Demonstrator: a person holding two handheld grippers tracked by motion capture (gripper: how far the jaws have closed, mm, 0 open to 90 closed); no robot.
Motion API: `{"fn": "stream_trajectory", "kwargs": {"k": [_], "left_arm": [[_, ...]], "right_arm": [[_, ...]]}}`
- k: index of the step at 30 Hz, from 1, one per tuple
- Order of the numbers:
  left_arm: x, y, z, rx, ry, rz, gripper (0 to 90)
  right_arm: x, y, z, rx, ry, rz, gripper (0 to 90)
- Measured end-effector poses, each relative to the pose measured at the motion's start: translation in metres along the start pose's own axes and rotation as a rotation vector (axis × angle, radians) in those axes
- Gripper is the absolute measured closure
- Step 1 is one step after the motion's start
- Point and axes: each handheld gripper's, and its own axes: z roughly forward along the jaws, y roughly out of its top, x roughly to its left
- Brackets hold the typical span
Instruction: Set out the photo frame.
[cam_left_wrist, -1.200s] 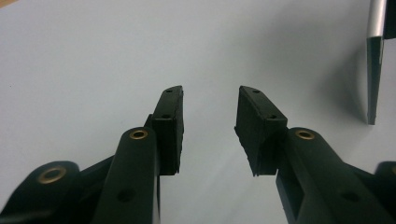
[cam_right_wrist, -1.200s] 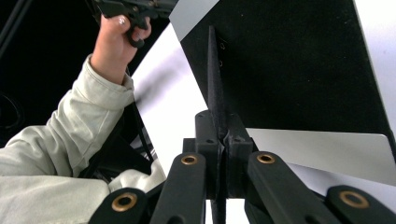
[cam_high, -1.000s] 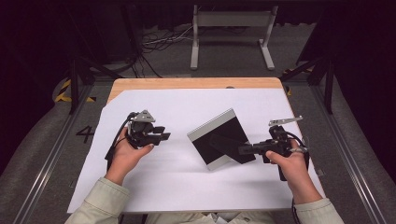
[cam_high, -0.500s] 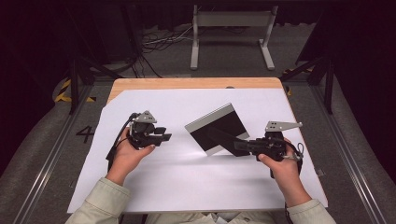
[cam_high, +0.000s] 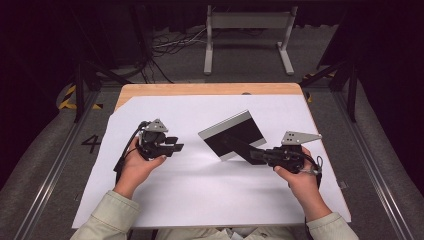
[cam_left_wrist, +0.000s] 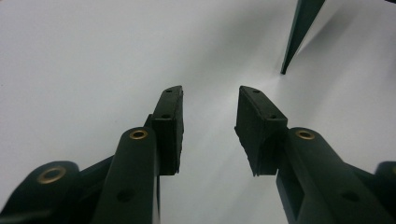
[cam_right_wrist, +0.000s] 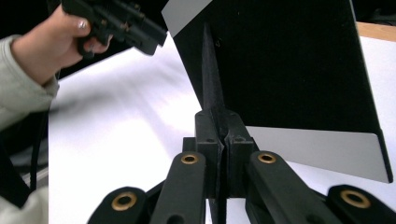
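**High view: frame held up by its stand**

High view: the right hand-held gripper (cam_high: 250, 154) lifts the black picture frame (cam_high: 232, 134) off the white desk (cam_high: 200, 200), its long axis slanting up-right.

Right gripper view: its jaws pinch the thin stand (cam_right_wrist: 210, 74), probably to swing it out.

Left gripper view: the left hand-held gripper (cam_left_wrist: 209, 100) gapes empty, waiting.

Pale green sleeves (cam_high: 111, 216); black hand-held gripper (cam_high: 176, 147), brass screws.

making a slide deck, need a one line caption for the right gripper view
Right gripper shut on the thin stand flap of a black photo frame over the white table sheet.
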Motion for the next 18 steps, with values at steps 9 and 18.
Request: {"fn": "stream_trajectory", "kwargs": {"k": [9,18], "left_arm": [[0.001,0.0,-0.001,-0.005,0.003,-0.002,62.0],[0.001,0.0,0.0,-0.005,-0.001,-0.001,62.0]], "right_arm": [[-0.004,-0.005,-0.006,0.073,0.011,0.018,87.0],[-0.006,-0.009,-0.01,0.181,0.023,0.005,87.1]]}}
